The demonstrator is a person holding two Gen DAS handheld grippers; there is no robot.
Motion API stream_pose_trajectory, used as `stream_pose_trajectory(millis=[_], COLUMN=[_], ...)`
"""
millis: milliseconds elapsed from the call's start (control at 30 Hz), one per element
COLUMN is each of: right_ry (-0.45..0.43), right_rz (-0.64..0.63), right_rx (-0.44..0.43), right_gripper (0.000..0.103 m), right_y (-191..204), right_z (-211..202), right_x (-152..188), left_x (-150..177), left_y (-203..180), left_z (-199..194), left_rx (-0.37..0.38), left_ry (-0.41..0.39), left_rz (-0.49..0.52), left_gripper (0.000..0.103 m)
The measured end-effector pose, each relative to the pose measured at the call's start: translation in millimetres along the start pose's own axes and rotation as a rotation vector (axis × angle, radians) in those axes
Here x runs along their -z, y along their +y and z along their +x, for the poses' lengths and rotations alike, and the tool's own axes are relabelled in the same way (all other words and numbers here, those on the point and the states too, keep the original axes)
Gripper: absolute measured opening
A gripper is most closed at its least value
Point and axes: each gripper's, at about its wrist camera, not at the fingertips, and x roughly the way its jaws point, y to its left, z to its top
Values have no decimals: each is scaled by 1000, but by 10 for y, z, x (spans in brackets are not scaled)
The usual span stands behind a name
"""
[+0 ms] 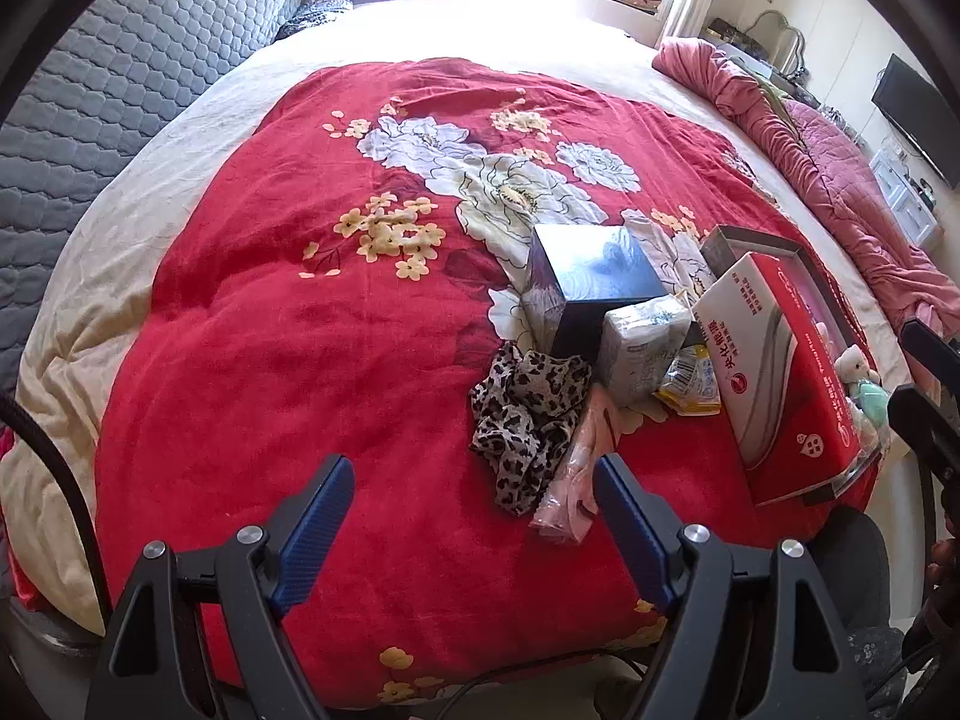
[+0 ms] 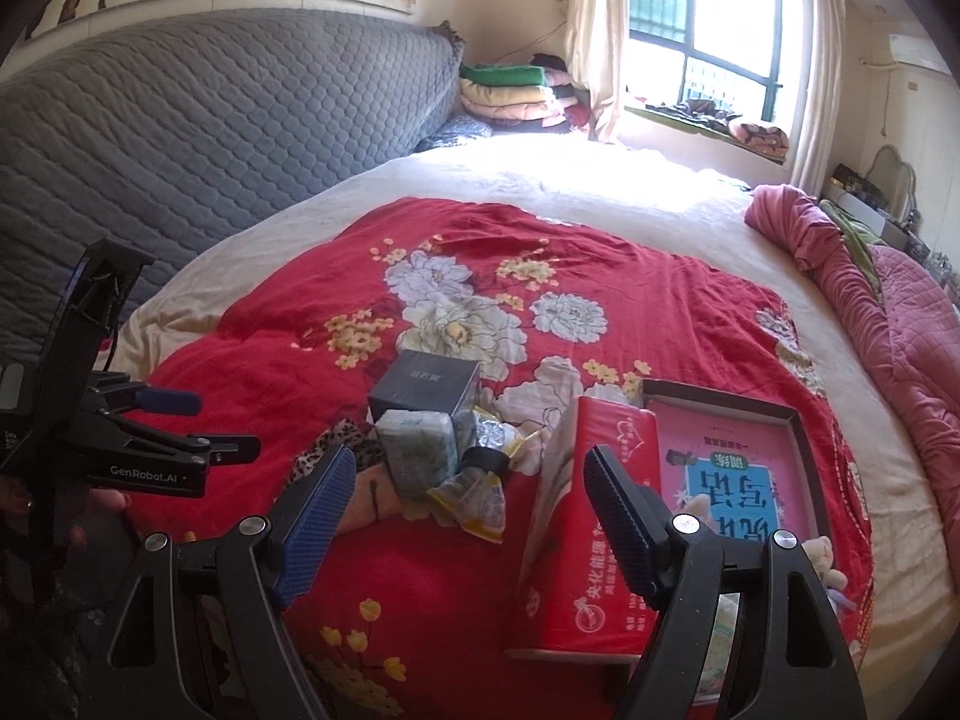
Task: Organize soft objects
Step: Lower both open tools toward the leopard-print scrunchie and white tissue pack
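Observation:
A leopard-print cloth (image 1: 528, 414) lies crumpled on the red floral blanket (image 1: 300, 330), next to a pink soft item in clear wrap (image 1: 576, 474). A small plush toy (image 1: 864, 384) lies at the far right beside the red box. My left gripper (image 1: 474, 504) is open and empty, hovering just in front of the cloth and pink item. My right gripper (image 2: 465, 492) is open and empty above the pile; the cloth (image 2: 336, 444) and pink item (image 2: 375, 495) sit behind its left finger. The left gripper also shows in the right wrist view (image 2: 156, 438).
A dark box (image 1: 591, 282), a wrapped tissue pack (image 1: 642, 348), a yellow sachet (image 1: 690, 384) and a tall red tissue box (image 1: 780, 372) crowd the pile. An open box with a pink book (image 2: 726, 462) lies right. A pink quilt (image 1: 840, 180) lines the bed's right edge; grey headboard (image 1: 120, 90) left.

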Motion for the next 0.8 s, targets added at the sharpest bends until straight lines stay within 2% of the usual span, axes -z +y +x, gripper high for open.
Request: stream_pose_trajectory(millis=[500,800], right_ry=[95,107], right_rz=[-23,25], right_rx=[-45,-50], right_gripper=[80,80], right_y=[246,235], right_z=[484,802], right_x=[111,91], left_x=[8,-61], left_y=[109,185], left_z=[287,537], left_rx=[3,15], left_ry=[52,87], left_rz=[-24,-38], left_gripper=[81,81])
